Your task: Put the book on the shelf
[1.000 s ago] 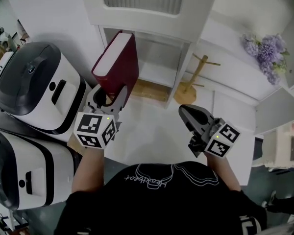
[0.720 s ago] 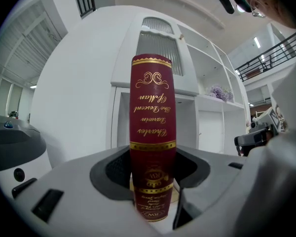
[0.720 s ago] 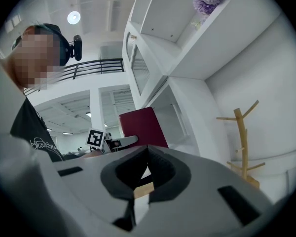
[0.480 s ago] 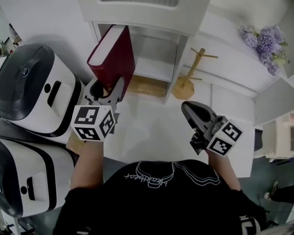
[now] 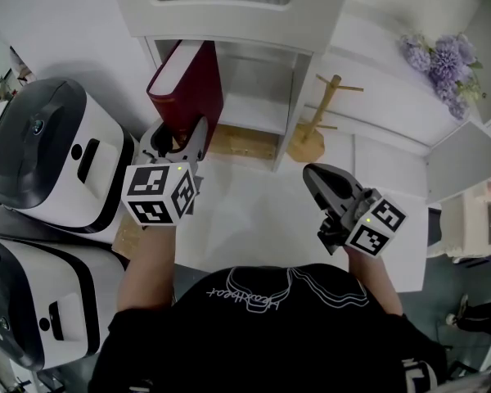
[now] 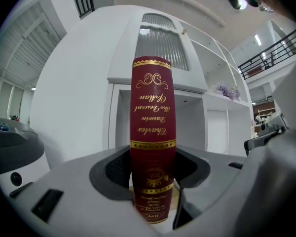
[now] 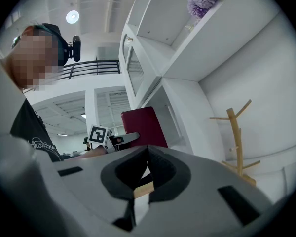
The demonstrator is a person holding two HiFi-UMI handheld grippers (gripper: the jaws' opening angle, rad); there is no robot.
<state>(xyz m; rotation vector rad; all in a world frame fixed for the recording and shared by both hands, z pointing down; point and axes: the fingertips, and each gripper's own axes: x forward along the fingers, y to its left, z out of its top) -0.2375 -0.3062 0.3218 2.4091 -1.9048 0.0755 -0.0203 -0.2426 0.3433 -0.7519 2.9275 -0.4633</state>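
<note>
- My left gripper [image 5: 180,135] is held forward from my body toward the shelf [image 5: 299,97], forearm stretched out, marker cube facing up and back at me.
- Its jaws are clamped on the book [image 5: 188,88], one pad on each cover, at the book's lower end on the spine side.
- My right gripper [image 5: 321,183] hangs lower and well back from the shelf, off to the shelf's right-hand side, and points up at it.
- Its jaws are together, with nothing between them.
- The book is a thick hardback with dark red covers and a white page block.
- In the left gripper view the rounded spine faces me, with gold bands, a gold scroll near the top and gold lettering that runs along the spine.
- The book stands on end, its long axis upright, leaning a little toward the shelf at the top.
- The spine points back at my left gripper, and the page edges face up and away.
- The book sits in front of the shelf's open compartment, at that opening's left side, its top close under the shelf's upper board.
- I cannot tell whether any part is inside the opening.
- A wooden rack [image 5: 315,133] stands just beside the shelf's right post.
</note>
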